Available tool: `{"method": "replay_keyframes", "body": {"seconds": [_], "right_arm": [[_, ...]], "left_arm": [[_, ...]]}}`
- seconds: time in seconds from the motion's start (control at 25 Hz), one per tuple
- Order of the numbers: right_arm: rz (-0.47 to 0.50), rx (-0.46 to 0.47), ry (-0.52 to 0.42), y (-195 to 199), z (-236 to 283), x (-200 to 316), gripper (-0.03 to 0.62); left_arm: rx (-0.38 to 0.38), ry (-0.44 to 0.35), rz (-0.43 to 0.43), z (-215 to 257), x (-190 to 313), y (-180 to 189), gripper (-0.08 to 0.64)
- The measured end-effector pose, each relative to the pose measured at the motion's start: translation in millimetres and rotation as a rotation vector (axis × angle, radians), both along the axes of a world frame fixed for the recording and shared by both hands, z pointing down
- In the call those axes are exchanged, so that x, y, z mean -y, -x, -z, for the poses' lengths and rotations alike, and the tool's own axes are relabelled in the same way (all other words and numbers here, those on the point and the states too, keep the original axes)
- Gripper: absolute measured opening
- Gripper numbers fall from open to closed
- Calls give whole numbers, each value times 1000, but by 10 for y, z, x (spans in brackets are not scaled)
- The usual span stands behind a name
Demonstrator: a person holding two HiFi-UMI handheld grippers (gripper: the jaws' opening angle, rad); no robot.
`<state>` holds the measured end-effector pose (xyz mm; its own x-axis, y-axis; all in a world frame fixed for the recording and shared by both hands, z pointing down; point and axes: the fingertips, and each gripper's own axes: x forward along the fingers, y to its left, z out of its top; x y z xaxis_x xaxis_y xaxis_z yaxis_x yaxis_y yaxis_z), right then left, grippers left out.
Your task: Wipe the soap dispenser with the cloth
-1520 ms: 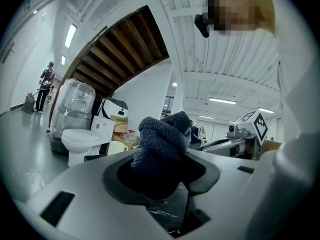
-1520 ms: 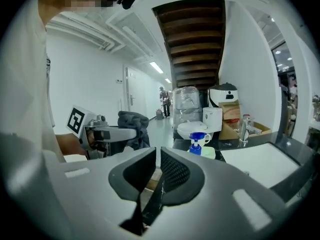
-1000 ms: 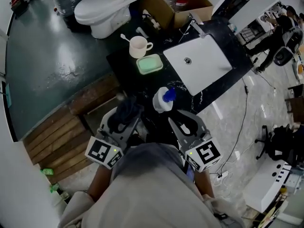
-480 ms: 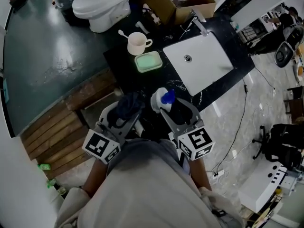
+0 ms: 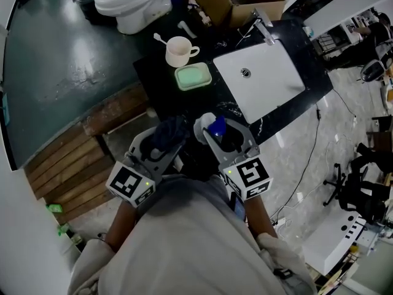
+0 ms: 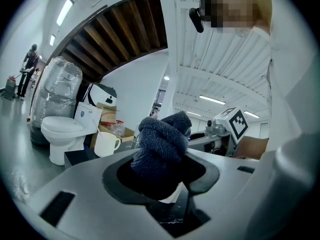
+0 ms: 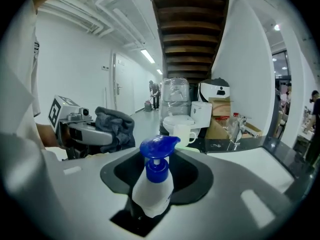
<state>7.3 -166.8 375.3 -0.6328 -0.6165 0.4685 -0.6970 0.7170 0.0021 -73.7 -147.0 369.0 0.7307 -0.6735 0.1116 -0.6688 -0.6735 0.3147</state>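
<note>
The left fingers [image 6: 75,184] clamp the soft cloth [image 6: 162,139]; the right fingers [image 7: 240,179], just closing, pinch the soap dispenser [image 7: 152,191] mid-body; it looks light, slippery.

The head view looks steeply down from high above me, far enough to take in the whole black counter [image 5: 159,91] with its sink [image 5: 264,85], cup [image 5: 178,51] and the toilet [image 5: 132,2] beyond. The left gripper view and the right gripper view sit low behind my jaws and look forward along them, so close that the cloth [image 6: 162,144] and the soap dispenser [image 7: 152,189] fill their middles. All three share the cup and toilet.
</note>
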Motion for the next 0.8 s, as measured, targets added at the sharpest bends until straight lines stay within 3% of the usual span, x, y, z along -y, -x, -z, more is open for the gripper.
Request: {"method": "replay_keyframes", "body": {"seconds": [0.56,0.8], "right_arm": [[-37,109,57,-290,31,60,135],[-43,129,54,-363,36,26,135]], "left_arm": [[-33,-30,-68,65,152,-325,173],[-23,-68,-149,54,228,-621,175]]}}
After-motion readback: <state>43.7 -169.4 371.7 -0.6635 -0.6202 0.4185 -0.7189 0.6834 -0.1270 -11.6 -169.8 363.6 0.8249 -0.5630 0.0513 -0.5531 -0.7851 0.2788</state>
